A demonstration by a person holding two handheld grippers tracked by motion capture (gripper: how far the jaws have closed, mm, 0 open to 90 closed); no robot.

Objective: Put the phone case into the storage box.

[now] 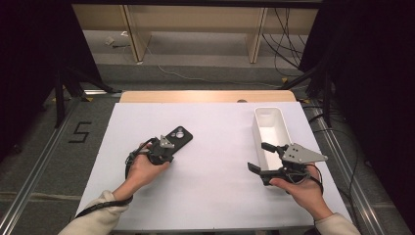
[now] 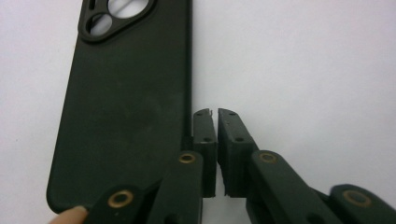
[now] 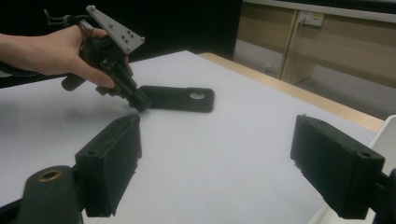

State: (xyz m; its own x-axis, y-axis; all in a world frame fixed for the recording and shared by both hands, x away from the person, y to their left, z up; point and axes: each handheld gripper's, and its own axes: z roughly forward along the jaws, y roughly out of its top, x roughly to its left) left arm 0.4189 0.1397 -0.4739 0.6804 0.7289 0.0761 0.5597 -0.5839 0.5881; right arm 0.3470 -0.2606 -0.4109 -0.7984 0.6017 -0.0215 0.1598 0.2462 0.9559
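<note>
The left claw stands almost shut, a thin slit between its pads with nothing in it; its tips sit on the white tabletop just beside the long edge of the phone case, one pad close against that edge. Whether pad and edge actually touch I cannot tell. The right claw is spread wide and holds nothing, with bare tabletop between its pads; in the high view it hangs next to the white bin, at about 3 o'clock on the tabletop.

The phone case is matt black, flat, with rounded corners and a raised camera opening of two round holes at one end. It lies flat at about 10 o'clock from the middle of the tabletop, well apart from the bin. In the high view its long axis runs from 7 o'clock to 1 o'clock, the camera end pointing to 1 o'clock, away from the left hand.
</note>
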